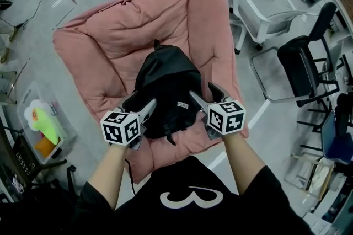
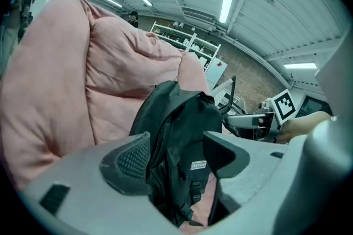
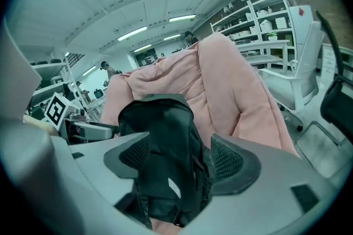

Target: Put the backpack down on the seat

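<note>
Jaws gape wide on my left gripper and right gripper, gripping nothing. The backpack sits between them on the pink seat, which I judge bears its weight.

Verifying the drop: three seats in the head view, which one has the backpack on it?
The pink padded chair, straight ahead: the black backpack sits on its cushion. The white chair and the black office chair stand to the right, without it.
</note>
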`<state>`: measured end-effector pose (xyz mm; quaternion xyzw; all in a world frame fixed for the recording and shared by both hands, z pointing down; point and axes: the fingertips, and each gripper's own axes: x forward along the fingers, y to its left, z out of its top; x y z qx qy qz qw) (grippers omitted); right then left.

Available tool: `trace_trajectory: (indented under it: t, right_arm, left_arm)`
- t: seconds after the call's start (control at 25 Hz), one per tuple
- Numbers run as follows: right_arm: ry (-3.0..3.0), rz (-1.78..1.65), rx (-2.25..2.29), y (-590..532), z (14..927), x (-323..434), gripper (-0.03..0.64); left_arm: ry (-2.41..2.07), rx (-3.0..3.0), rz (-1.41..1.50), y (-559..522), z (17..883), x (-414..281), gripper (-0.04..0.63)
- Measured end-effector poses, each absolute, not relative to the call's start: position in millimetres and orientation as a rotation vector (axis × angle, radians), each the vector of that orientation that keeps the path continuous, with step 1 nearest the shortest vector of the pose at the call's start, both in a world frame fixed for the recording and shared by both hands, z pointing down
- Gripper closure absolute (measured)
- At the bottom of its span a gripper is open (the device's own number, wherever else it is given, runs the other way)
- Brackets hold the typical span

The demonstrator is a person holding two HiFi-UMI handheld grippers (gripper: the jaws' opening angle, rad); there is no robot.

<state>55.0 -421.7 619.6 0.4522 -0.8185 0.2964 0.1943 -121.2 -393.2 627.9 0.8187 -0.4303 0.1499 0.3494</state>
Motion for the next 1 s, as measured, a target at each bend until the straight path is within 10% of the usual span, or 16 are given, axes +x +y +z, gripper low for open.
trace_trajectory:
  t: [0.44,0.72,1.0]
  right_arm:
    - [-2.587,0.766,0.965,-330,514,41,0.299]
    - [-2.758,0.767,0.923,-278,420,55,0.562]
    - [-2.856,0.712,0.819,-260,360,58,0.612]
  left_arm:
    - [-1.090,2.138,0.293,-321,544,-86,0.329]
    - [-0.969,2.222,0.113,-264,441,-45,0.473]
    - [-0.905,2.356,0.040,-242,366,-23,0.589]
